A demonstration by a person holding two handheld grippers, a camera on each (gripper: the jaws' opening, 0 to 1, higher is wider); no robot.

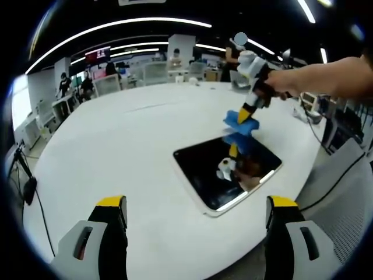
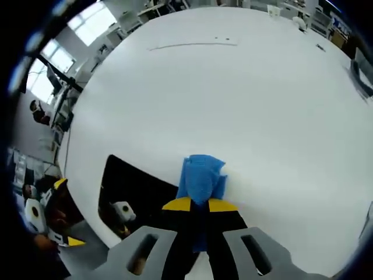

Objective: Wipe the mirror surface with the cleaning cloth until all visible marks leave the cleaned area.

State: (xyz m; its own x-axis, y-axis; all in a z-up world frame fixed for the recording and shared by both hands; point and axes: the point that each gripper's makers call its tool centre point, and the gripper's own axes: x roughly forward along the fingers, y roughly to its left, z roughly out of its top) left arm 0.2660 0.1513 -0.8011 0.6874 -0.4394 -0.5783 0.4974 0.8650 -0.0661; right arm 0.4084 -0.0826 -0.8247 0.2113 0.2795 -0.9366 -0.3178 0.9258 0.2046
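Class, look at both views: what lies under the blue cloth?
The cloth, shut in the right hand-held gripper, sits over the mirror's far edge, above the white table. Whether marks lie beneath is hidden.

Blue cloth [image 2: 200, 178] at dark mirror [image 1: 227, 169] edge

so the big round table [image 1: 134, 146] is plain white, no pattern at all. The flat rectangular mirror [image 1: 204, 166] reads almost black with a thin pale silvery edge, just dark reflections in it. The crumpled cleaning cloth [image 2: 201, 175] is bright solid blue. Left gripper [image 1: 195, 219] has grey bodies, black jaws and yellow tips, and the right gripper [image 2: 199, 205] matches it: grey, black, yellow caps. Ceiling is black with white light strips [image 1: 116, 26].
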